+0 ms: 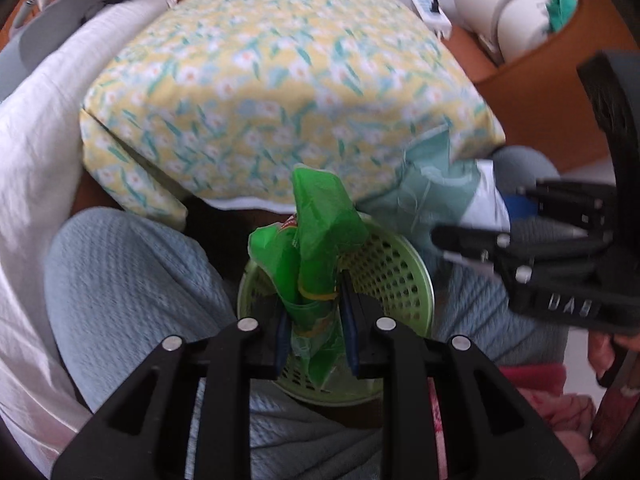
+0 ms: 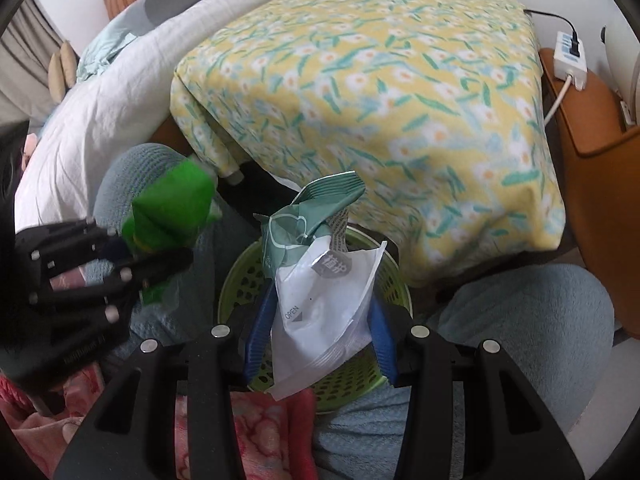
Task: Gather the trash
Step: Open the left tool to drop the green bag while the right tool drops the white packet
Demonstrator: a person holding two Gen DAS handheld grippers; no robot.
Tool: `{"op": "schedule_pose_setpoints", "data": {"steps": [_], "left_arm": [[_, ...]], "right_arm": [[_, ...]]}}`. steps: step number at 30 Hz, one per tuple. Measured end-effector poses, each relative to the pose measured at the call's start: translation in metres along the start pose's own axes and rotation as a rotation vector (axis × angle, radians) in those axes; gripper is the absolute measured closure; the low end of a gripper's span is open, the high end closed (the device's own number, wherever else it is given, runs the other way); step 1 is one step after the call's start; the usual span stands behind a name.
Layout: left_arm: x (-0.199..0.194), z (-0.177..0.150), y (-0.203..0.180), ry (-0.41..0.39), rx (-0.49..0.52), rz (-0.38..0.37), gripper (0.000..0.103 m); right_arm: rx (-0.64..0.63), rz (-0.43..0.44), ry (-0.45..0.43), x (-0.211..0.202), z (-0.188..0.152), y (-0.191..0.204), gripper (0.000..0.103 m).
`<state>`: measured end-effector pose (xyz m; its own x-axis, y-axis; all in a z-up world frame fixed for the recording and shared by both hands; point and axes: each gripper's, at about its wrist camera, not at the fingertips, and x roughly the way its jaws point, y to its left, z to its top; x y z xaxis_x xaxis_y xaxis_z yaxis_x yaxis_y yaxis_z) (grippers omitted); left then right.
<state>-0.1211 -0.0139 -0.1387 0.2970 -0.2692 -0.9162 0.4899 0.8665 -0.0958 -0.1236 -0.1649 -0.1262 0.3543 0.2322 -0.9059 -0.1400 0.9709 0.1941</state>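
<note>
Trash, two pieces, both held above a green perforated basket [image 1: 404,268] that stands between the person's knees in blue-grey trousers [image 1: 120,280].
Item one: crumpled green plastic wrapper [image 1: 316,240], pinched between the blue pads of the left gripper [image 1: 316,328], jaws nearly together on it.
Item two: white and grey-green pouch [image 2: 320,312] marked OPEN, clamped in the right gripper [image 2: 320,340], jaws partway apart around it.
Behind: table under a yellow floral cloth [image 2: 380,100]; white bedding [image 2: 112,104] at left.
</note>
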Motion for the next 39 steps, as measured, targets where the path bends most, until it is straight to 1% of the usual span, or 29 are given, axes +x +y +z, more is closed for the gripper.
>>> {"op": "schedule_pose_setpoints", "data": {"steps": [1,2,3,4,6,7,9,11,15,21,27,35,37,38,39], "left_arm": [[0.003,-0.002,-0.001,0.012,0.007,0.0,0.078],[0.004,-0.004,-0.002,0.017,0.013,0.003,0.072],[0.005,-0.005,-0.003,0.019,0.017,0.008,0.061],[0.005,-0.006,-0.003,0.016,0.021,0.016,0.055],[0.003,-0.007,-0.004,0.004,0.028,0.026,0.038],[0.001,-0.007,-0.005,-0.006,0.034,0.03,0.034],[-0.002,-0.009,-0.006,-0.025,0.04,0.041,0.019],[-0.006,-0.008,-0.005,-0.039,0.039,0.046,0.012],[-0.012,-0.004,0.002,-0.057,0.017,0.04,0.008],[-0.019,-0.001,0.01,-0.089,-0.005,0.054,0.008],[-0.021,0.001,0.017,-0.094,-0.025,0.061,0.008],[-0.027,0.001,0.021,-0.118,-0.038,0.065,0.008],[-0.029,0.001,0.023,-0.124,-0.043,0.066,0.008],[-0.03,0.001,0.024,-0.127,-0.045,0.066,0.008],[-0.031,0.001,0.024,-0.131,-0.049,0.068,0.008]], "right_arm": [[0.003,0.0,0.003,0.0,-0.002,-0.002,0.058],[0.004,0.001,0.004,0.001,-0.003,-0.005,0.057],[0.006,0.004,0.006,0.001,-0.005,-0.006,0.057],[0.008,0.007,0.01,0.002,-0.006,-0.008,0.057],[0.011,0.006,0.014,0.003,-0.007,-0.009,0.057],[0.013,0.007,0.017,0.003,-0.008,-0.011,0.057],[0.017,0.015,0.022,0.005,-0.008,-0.011,0.057],[0.017,0.016,0.025,0.007,-0.005,-0.01,0.056],[0.02,0.019,0.028,0.008,-0.006,-0.011,0.056],[0.016,0.023,0.035,0.009,-0.005,-0.01,0.056],[-0.006,0.038,0.044,0.01,-0.005,-0.005,0.056],[-0.061,0.071,0.085,0.017,-0.012,0.008,0.055],[-0.064,0.083,0.094,0.019,-0.013,0.01,0.046],[-0.065,0.082,0.093,0.019,-0.014,0.011,0.034],[-0.066,0.079,0.08,0.016,-0.013,0.012,0.026]]}}
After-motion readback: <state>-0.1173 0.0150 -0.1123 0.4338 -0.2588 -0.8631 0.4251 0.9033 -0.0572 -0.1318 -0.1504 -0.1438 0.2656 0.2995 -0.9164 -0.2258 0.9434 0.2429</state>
